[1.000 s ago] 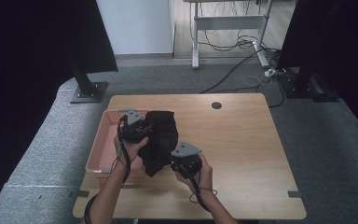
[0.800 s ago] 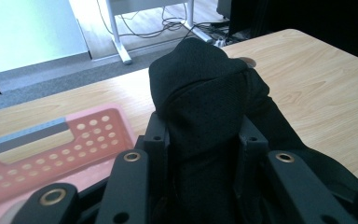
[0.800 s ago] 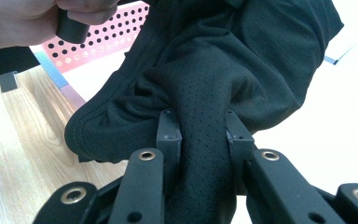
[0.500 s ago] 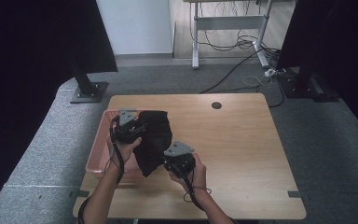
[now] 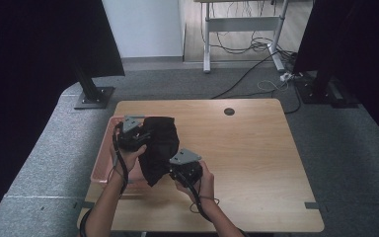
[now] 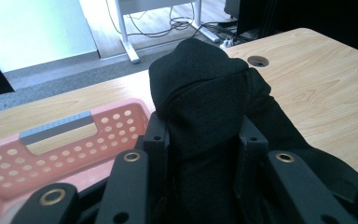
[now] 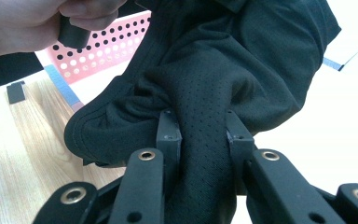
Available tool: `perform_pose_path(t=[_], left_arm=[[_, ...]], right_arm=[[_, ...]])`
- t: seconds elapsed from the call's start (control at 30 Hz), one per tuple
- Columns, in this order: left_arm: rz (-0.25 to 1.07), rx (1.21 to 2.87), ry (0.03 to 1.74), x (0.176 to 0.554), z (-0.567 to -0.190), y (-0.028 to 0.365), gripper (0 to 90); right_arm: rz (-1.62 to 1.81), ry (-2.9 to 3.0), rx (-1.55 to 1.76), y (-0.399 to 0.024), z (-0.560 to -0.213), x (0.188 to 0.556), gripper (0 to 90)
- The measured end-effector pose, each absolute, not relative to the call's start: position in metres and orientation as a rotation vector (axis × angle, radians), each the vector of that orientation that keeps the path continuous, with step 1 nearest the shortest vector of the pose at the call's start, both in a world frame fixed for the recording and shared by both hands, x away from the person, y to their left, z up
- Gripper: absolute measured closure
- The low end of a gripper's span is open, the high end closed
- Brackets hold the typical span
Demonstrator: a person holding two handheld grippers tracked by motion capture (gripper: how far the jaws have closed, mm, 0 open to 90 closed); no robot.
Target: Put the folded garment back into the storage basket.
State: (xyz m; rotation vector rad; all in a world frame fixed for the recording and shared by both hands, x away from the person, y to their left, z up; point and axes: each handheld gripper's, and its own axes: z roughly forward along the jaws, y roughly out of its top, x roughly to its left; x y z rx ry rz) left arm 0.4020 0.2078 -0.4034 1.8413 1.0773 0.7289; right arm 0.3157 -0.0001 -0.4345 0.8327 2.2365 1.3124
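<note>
A black mesh garment (image 5: 159,145) hangs stretched between my two grippers above the left part of the wooden table. My left gripper (image 5: 137,137) is shut on its upper end, over the pink basket (image 5: 101,165); in the left gripper view the black cloth (image 6: 205,107) bulges up between the jaws. My right gripper (image 5: 177,170) is shut on the lower end, nearer the table's front edge. In the right gripper view a fold of the black garment (image 7: 205,126) is pinched between the jaws, with the pink basket (image 7: 107,42) and the other hand (image 7: 32,23) behind it.
The pink perforated basket (image 6: 51,144) stands at the table's left edge. The wooden table (image 5: 256,163) has a round cable hole (image 5: 229,111) at the back. A desk frame with cables (image 5: 242,29) and dark stands are on the floor beyond.
Both hands shifted a little to the left with the garment, which now hangs partly over the basket. Both grips stay as they were.
</note>
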Motion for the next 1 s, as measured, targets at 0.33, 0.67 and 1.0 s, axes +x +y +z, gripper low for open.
perform_pose_path(t=[0.33, 0.67, 1.0], left_arm=[[0.733, 1.834, 1.077, 0.402, -0.401, 0.215, 63.4], [0.749, 1.839, 1.081, 0.402, -0.399, 0.223, 63.3], [0.765, 1.842, 1.086, 0.403, -0.396, 0.233, 63.3]], right_arm=[[1.318, 2.241, 0.813, 0.007, -0.432, 0.317, 73.3], [1.328, 2.244, 0.803, 0.018, -0.432, 0.320, 73.3], [1.339, 2.241, 0.806, 0.028, -0.430, 0.322, 73.2]])
